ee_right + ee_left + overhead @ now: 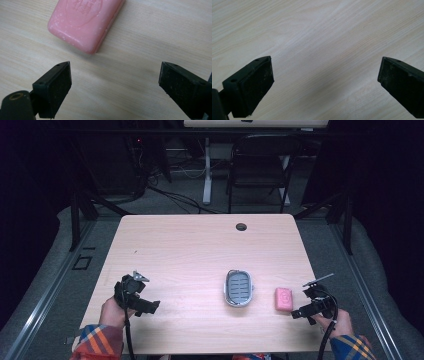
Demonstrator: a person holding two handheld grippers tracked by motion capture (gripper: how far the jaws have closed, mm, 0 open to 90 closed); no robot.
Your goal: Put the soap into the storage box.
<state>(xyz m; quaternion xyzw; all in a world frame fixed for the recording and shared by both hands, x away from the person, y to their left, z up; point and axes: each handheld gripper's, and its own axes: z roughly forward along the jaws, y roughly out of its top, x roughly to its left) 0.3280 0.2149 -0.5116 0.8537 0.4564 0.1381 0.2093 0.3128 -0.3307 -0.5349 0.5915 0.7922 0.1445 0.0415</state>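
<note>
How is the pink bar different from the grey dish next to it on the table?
The soap bar is pink and solid; the soap dish is grey, open-topped, with a slatted floor. The bar is smaller than the dish. The bar lies just ahead of the right gripper; the dish sits nearer the table's middle. Both rest flat, untouched.

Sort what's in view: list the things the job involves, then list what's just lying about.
Job:
pink soap, on the table just ahead of the open right claw
soap dish, empty, beside the soap

Lying about:
folding chair
floor cables
</note>
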